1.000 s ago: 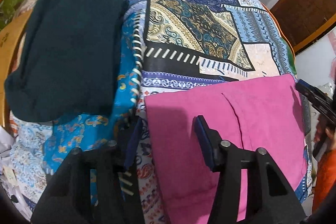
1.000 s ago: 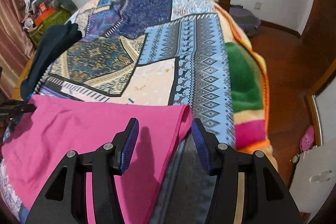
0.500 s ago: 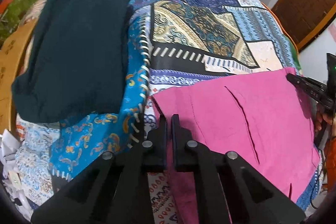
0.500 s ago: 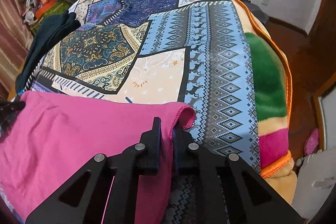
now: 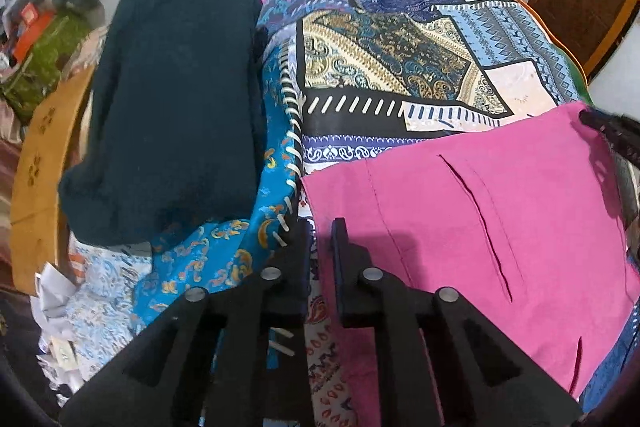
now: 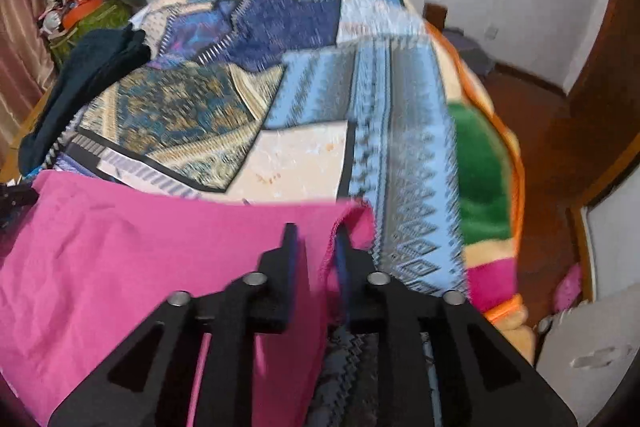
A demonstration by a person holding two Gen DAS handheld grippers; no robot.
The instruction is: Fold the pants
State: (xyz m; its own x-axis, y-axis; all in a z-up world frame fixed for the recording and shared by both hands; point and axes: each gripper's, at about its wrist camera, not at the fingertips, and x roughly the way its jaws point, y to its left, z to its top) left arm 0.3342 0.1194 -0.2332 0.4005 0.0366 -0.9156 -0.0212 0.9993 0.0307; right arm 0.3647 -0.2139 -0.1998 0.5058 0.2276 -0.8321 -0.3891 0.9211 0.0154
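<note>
The pink pants (image 5: 480,219) lie across the near part of a patchwork bedspread (image 5: 400,59). My left gripper (image 5: 320,227) is shut on the pants' left corner. In the right wrist view the pants (image 6: 140,259) spread to the left, and my right gripper (image 6: 316,235) is shut on their right corner, which is bunched between the jaws and lifted a little. The right gripper also shows at the right edge of the left wrist view (image 5: 612,135).
A folded dark green garment (image 5: 172,107) lies on the bed's left side, also seen in the right wrist view (image 6: 84,83). A wooden bed frame (image 5: 40,163) runs along the left. Clutter (image 6: 84,3) sits at the back left. Wooden floor (image 6: 532,131) lies to the right.
Both grippers went from open to shut on the pants' near corners. Since then both have lifted, and the right corner has risen off the bedspread.
</note>
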